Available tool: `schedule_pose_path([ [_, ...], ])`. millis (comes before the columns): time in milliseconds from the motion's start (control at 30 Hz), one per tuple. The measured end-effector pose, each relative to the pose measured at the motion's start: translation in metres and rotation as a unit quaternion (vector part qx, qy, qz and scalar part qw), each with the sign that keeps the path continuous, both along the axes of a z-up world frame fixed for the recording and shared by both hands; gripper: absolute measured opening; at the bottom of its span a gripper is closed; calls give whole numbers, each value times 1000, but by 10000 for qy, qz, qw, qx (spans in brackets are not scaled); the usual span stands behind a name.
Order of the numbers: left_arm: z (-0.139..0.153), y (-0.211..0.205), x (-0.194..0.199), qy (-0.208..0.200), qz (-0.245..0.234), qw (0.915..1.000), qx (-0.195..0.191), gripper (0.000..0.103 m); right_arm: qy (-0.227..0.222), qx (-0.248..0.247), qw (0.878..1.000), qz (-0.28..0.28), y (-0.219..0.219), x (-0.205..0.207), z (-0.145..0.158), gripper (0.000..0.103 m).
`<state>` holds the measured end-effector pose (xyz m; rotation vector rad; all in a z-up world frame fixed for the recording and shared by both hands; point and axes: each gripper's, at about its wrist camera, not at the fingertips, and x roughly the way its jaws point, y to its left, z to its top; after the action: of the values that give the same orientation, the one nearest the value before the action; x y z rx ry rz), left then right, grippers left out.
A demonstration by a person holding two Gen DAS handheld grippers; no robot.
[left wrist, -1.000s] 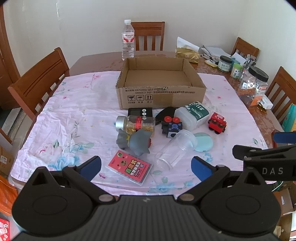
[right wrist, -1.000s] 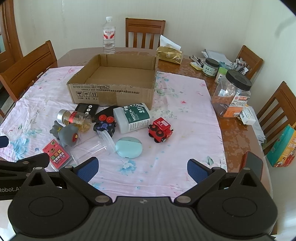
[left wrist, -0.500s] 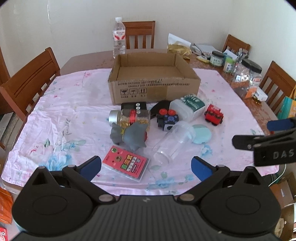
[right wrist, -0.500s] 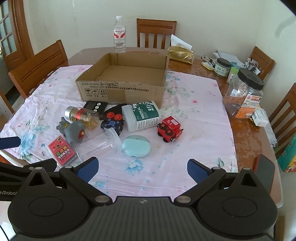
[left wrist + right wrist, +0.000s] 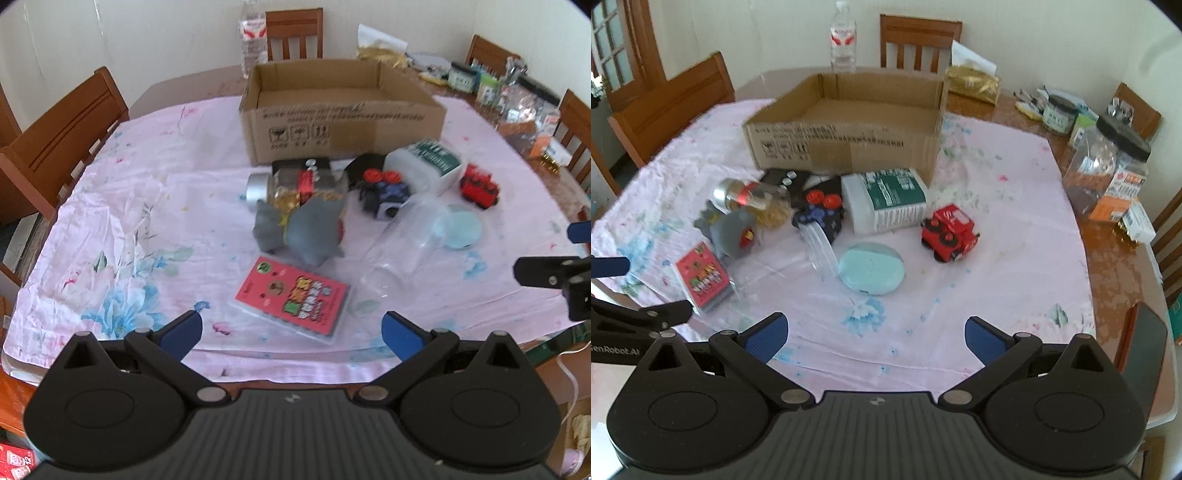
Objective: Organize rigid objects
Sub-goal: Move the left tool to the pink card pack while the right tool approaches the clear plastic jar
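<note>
Two grippers, left [image 5: 291, 332] and right [image 5: 875, 338], spread wide, empty, short of clutter before empty cardboard box [image 5: 846, 140]: risk of clear jar [image 5: 402, 243] rolling, or toy truck [image 5: 949, 232] skidding, from off-centre pinch.

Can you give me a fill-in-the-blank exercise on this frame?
1. The cardboard box holds ____ items.
2. The clear jar lies on its ____.
3. The red toy truck sits to the ____ of the blue round case.
4. Both the left gripper and right gripper are ____.

Missing words: no; side; right; open
</note>
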<state>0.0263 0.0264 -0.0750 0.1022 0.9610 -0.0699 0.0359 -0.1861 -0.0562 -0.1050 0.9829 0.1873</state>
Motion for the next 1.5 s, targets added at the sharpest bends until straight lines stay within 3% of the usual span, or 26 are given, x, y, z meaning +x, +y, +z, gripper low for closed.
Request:
schedule_pose_path([
  [333,-30,7,27,246,-275,9993,68,102,235,33,9993,-287,-4,25,-16,103],
  [667,-45,19,48,457,-775,9957,-209,103,160,131,9998,-33,9,46,-10,103],
  [933,-47,21,59,430,-1215,9915,-182,103,66,180,9998,18,13,54,-6,103],
  [1233,-46,20,60,524,-1272,9903,-195,99,95,279,9994,178,17,56,-8,103],
  [1367,-43,18,54,455,-1325,9900,-177,91,111,407,9982,430,23,55,-8,103],
  [1500,-42,24,54,437,-1168,9920,-187,91,178,497,9957,764,34,56,-12,103],
])
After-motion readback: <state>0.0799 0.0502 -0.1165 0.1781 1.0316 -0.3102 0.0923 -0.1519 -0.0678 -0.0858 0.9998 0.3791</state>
